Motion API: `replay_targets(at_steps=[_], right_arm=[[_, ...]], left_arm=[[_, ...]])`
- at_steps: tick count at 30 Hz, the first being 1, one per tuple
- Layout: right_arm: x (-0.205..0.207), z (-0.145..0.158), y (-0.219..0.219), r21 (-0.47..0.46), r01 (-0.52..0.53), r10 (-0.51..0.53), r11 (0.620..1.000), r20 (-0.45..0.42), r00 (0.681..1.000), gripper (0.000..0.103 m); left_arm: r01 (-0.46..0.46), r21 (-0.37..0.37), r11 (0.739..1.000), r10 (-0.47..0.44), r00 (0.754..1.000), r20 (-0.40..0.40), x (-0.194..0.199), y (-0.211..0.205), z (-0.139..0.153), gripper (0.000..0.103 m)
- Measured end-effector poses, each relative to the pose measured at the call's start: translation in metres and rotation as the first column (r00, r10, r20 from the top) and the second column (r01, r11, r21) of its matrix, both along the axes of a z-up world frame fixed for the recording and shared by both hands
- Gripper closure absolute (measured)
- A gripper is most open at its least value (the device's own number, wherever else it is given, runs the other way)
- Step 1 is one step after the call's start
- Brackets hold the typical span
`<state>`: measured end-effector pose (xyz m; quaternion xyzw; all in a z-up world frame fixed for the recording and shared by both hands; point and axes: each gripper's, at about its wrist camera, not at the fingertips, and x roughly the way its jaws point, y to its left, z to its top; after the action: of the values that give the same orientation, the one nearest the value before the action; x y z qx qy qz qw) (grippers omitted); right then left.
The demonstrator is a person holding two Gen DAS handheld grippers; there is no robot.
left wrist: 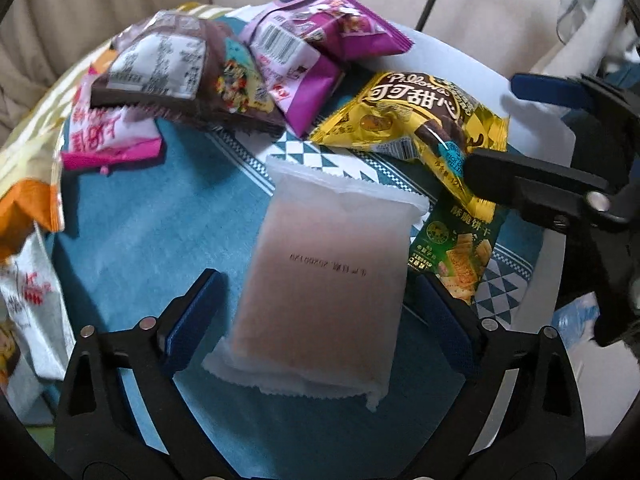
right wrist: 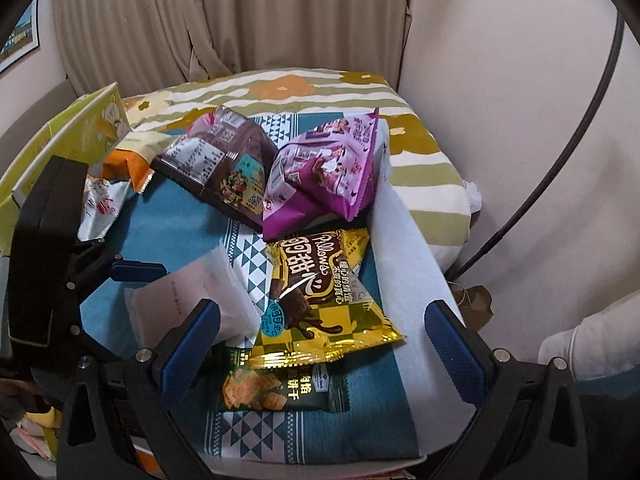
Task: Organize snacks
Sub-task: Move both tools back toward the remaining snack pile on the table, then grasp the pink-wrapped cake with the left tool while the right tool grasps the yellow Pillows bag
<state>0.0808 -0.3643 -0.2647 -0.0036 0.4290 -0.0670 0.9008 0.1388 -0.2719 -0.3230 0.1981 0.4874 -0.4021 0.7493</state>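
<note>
My left gripper (left wrist: 316,312), released, straddles a white pouch (left wrist: 320,276) stamped with a faint, unreadable date code, lying on the blue cloth (left wrist: 152,232). My right gripper (right wrist: 320,344), released, hangs over a green cracker pack (right wrist: 276,390) and the yellow "Pillows" bag (right wrist: 320,300). Beyond: purple bag (right wrist: 324,168), brown bag (right wrist: 216,164).

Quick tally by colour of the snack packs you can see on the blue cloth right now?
Purple packs: 1
Brown packs: 1
Yellow packs: 1
Green packs: 1
Frosted white packs: 1
Pink packs: 1
Orange packs: 1
White-and-red packs: 1
Total: 8
</note>
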Motion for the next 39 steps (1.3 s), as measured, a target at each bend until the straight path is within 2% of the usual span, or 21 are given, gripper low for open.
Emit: replay_targets(at_steps=[2,6,8,16,21,32,39], right_arm=[[0.004,-0.003,0.0,-0.004,-0.005,0.005,1.0,-0.007,1.0,0.001],[0.012,-0.007,0.001,-0.027,-0.03,0.029,0.999,-0.017,0.999,0.002],[0.017,-0.007,0.003,-0.036,-0.052,0.051,0.998,-0.024,0.998,0.012],[0.035,-0.018,0.002,-0.04,-0.081,0.079,0.996,-0.063,0.995,0.018],[0.042,-0.026,0.003,-0.041,-0.089,0.086,0.995,-0.086,0.993,0.021],[0.05,-0.04,0.001,-0.041,-0.094,0.088,0.995,-0.129,0.988,0.038],[0.05,-0.044,0.003,-0.03,-0.108,0.103,0.994,-0.145,0.984,0.048]], left_arm=[[0.016,0.016,1.0,-0.017,1.0,0.013,0.0,-0.004,-0.001,0.009],[0.055,0.026,0.998,-0.056,0.998,0.042,0.0,-0.009,0.001,0.033],[0.071,0.035,0.997,-0.072,0.996,0.045,0.0,-0.01,0.002,0.039],[0.056,0.035,0.998,-0.057,0.998,0.029,0.008,-0.009,0.004,0.042],[0.004,0.021,1.0,-0.004,1.0,0.004,0.028,0.016,0.005,0.042],[-0.076,0.032,0.997,0.076,0.997,0.014,0.046,0.033,0.001,0.042],[-0.14,0.018,0.99,0.14,0.99,0.006,0.037,0.046,0.007,0.042]])
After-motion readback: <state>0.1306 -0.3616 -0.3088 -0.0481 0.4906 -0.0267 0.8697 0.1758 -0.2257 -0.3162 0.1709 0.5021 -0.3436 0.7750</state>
